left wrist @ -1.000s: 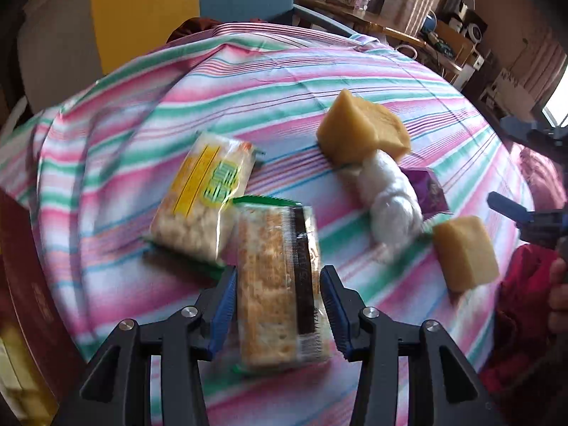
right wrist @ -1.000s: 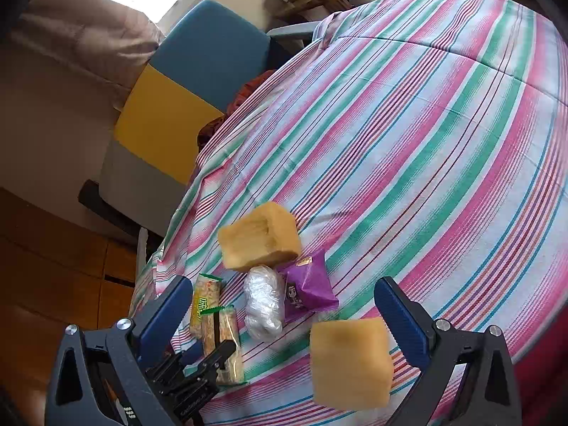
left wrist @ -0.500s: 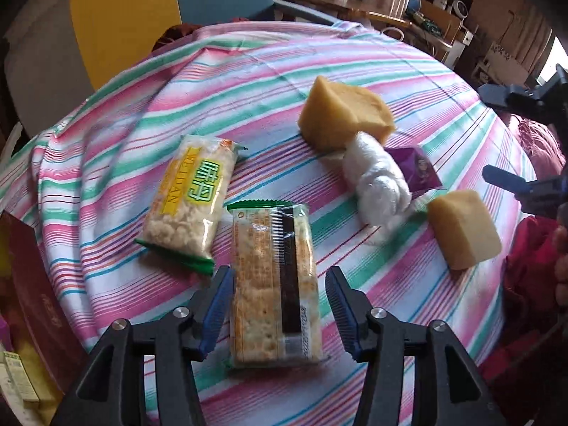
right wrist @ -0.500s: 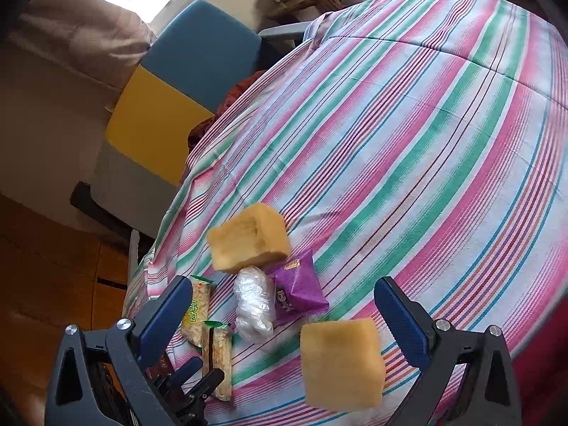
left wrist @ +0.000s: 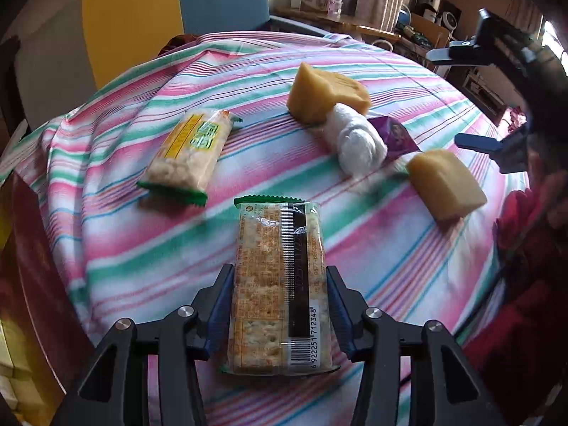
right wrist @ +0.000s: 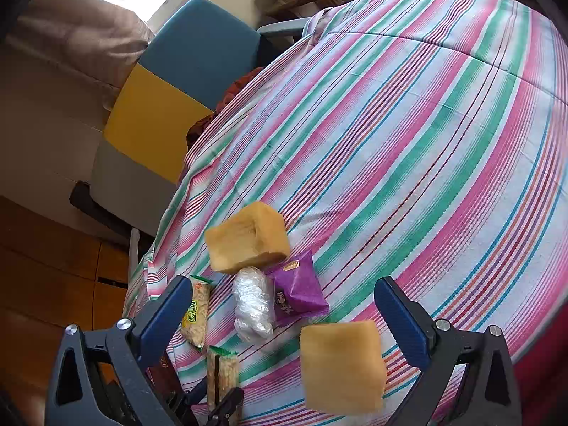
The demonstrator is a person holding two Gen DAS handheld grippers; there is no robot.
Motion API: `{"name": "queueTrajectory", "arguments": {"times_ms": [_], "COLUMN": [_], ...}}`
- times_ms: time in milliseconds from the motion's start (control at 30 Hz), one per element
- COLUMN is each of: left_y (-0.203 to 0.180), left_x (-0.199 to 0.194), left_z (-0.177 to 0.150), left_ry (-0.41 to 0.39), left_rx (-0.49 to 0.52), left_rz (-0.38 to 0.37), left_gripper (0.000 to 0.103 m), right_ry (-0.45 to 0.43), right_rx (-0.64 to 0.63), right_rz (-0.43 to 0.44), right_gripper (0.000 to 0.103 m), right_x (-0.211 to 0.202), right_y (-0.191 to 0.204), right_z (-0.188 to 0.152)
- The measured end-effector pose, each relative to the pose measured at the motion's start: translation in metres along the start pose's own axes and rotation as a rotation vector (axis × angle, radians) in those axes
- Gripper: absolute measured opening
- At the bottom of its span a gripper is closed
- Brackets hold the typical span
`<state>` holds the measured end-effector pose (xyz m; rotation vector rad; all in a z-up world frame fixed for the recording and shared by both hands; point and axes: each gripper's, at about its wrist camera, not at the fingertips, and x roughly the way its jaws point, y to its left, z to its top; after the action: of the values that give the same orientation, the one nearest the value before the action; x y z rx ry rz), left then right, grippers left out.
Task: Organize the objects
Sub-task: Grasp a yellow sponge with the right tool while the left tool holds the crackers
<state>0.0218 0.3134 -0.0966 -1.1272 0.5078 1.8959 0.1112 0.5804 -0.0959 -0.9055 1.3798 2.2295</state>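
My left gripper (left wrist: 280,305) is shut on a clear cracker packet (left wrist: 280,284), its blue pads pressed against both long sides above the striped tablecloth (left wrist: 117,213). The packet also shows in the right wrist view (right wrist: 222,372). A yellow-green rice snack packet (left wrist: 188,152) lies to the left. Two yellow sponge blocks (left wrist: 326,92) (left wrist: 445,188), a white plastic-wrapped roll (left wrist: 358,138) and a purple snack packet (left wrist: 394,135) lie at the right. My right gripper (right wrist: 284,319) is open and empty above the near sponge block (right wrist: 342,365).
A blue and yellow chair (left wrist: 170,10) stands behind the table. A dark red box (left wrist: 25,266) sits at the left table edge. A cluttered wooden shelf (left wrist: 355,17) is at the back. A red cloth (left wrist: 518,213) lies at the right.
My left gripper has closed on the cracker packet and drawn it away from the rice snack packet. My right gripper has held open and shifted slightly over the near sponge.
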Motion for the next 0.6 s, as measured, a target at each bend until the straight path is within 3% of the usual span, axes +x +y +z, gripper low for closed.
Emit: {"name": "queueTrajectory", "arguments": {"times_ms": [300, 600], "left_y": [0.006, 0.012], "left_x": [-0.008, -0.008], "left_z": [-0.016, -0.021], "left_ry": [-0.04, -0.059], "left_rx": [-0.004, -0.011], "left_rz": [-0.017, -0.058], "left_gripper": [0.05, 0.05], "right_ry": [0.045, 0.1], "right_rx": [-0.018, -0.088], "right_rz": [-0.049, -0.158], "right_gripper": [0.103, 0.103], "right_x": [0.01, 0.025], "right_y": [0.002, 0.012], "right_z": [-0.003, -0.01]}}
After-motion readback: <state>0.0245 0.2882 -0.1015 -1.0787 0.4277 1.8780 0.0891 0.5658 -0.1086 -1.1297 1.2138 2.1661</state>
